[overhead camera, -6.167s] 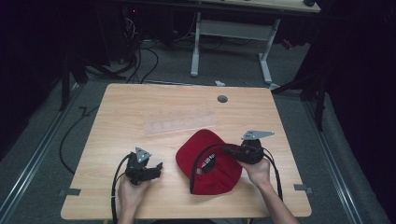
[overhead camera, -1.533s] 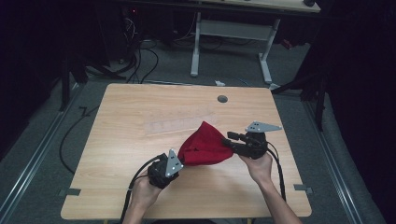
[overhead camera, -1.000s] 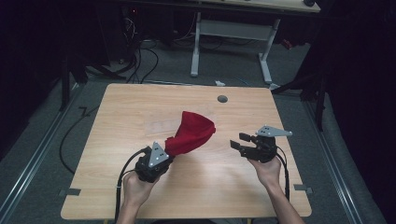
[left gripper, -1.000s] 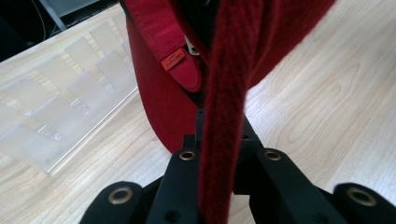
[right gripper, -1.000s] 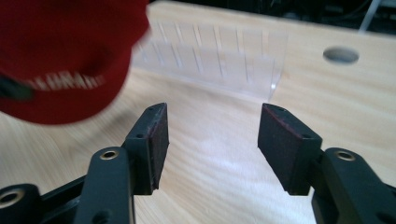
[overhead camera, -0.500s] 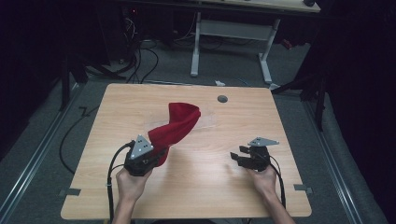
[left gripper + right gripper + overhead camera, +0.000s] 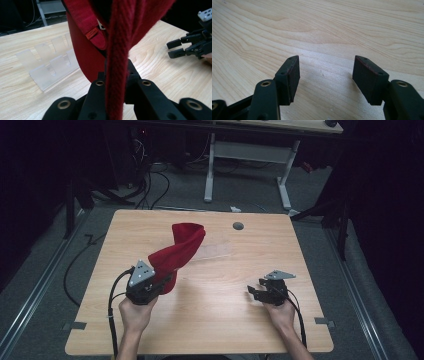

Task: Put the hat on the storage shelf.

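Red cap [image 7: 179, 251], clamped in the left gripper [image 7: 162, 282] and held above the table [image 7: 225, 320], mid-carry; right gripper [image 7: 256, 291] empty, jaws apart; next likely setting it down.

High view: fixed above person's side, facing forward and down, far off, whole light wooden table [image 7: 215, 320] in frame. Left gripper view: close, level along jaws across tabletop. Right gripper view: very close, angled down at wood. All three share tabletop.
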`<state>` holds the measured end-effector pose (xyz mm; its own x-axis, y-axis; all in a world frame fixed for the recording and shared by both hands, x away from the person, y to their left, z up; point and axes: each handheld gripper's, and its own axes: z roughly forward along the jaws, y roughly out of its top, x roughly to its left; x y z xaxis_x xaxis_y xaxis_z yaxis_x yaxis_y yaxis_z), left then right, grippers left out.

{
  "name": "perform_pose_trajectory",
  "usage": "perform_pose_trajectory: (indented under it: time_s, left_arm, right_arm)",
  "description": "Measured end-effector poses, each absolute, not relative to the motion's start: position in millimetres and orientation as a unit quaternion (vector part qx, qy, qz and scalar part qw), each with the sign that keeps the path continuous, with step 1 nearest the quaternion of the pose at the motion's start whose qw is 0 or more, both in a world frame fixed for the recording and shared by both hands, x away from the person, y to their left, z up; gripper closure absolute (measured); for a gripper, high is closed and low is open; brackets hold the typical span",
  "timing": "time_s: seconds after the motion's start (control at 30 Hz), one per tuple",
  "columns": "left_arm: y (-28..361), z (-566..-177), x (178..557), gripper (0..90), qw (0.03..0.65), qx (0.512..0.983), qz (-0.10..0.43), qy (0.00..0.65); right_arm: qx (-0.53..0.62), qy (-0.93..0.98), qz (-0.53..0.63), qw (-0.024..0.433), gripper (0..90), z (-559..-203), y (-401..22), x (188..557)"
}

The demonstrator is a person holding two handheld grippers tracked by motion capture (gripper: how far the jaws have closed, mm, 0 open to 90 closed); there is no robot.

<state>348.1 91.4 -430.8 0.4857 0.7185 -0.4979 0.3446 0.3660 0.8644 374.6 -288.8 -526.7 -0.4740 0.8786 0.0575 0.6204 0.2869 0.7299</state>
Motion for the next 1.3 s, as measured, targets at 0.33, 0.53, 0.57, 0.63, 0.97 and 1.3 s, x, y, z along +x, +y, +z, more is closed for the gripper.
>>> perform_pose_trajectory:
  time_s: [0.33, 0.53, 0.57, 0.63, 0.97, 1.3]
  left_arm:
    - [93.5, -424.7, 351.8, 84.6, 0.671, 0.538, 0.140, 0.491]
    - [94.8, -419.4, 358.3, 84.6, 0.674, 0.531, 0.134, 0.495]
    - [94.7, -418.3, 359.7, 84.6, 0.674, 0.531, 0.134, 0.495]
    - [94.5, -415.7, 363.0, 84.6, 0.675, 0.529, 0.131, 0.497]
    - [92.5, -405.7, 377.7, 84.8, 0.683, 0.525, 0.126, 0.492]
    - [98.8, -397.2, 397.3, 84.8, 0.686, 0.507, 0.140, 0.502]
  right_arm:
    - [0.468, 0.790, 0.337, 0.207, 37.6, -530.7, -282.4, 372.5]
    - [0.465, 0.792, 0.335, 0.209, 36.9, -530.9, -280.8, 371.8]
    - [0.466, 0.792, 0.335, 0.209, 36.9, -530.9, -280.7, 371.8]
    - [0.468, 0.791, 0.335, 0.209, 36.9, -530.9, -280.3, 371.5]
    - [0.468, 0.791, 0.334, 0.209, 36.8, -530.9, -280.0, 371.3]
    - [0.469, 0.790, 0.334, 0.209, 36.8, -531.0, -279.9, 371.2]
